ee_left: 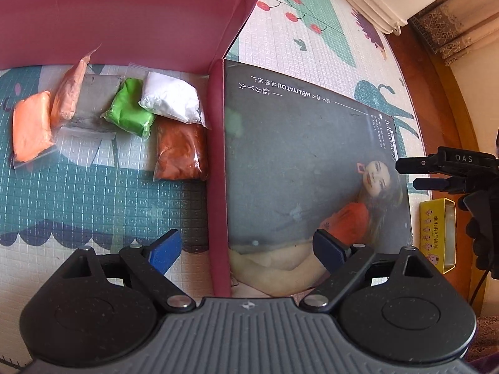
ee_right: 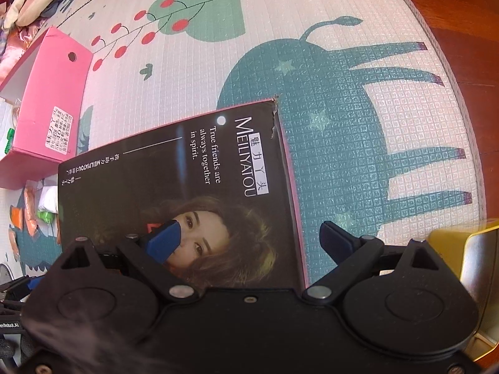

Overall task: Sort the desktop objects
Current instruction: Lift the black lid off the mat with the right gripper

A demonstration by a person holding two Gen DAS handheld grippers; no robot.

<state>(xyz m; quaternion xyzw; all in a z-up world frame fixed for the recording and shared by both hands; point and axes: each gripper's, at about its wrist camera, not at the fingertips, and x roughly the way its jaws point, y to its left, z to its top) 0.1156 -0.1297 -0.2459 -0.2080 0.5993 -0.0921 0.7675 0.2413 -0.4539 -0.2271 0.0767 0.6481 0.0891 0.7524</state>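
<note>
A patterned play mat (ee_left: 312, 31) covers the floor, with wooden flooring (ee_left: 436, 99) at three o'clock and lace curtain (ee_left: 452, 25) at two.

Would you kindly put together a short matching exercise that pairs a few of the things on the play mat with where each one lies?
Things:
1. white bag
2. rust-brown bag
3. yellow tin
4. green bag

Places:
A. right of the dark lid, near the right gripper
B. in front of the white bag, against the lid's pink edge
C. between the grey bag and the white bag
D. nearest the pink box corner

Pairs: 1-D, 2-B, 3-A, 4-C
</note>
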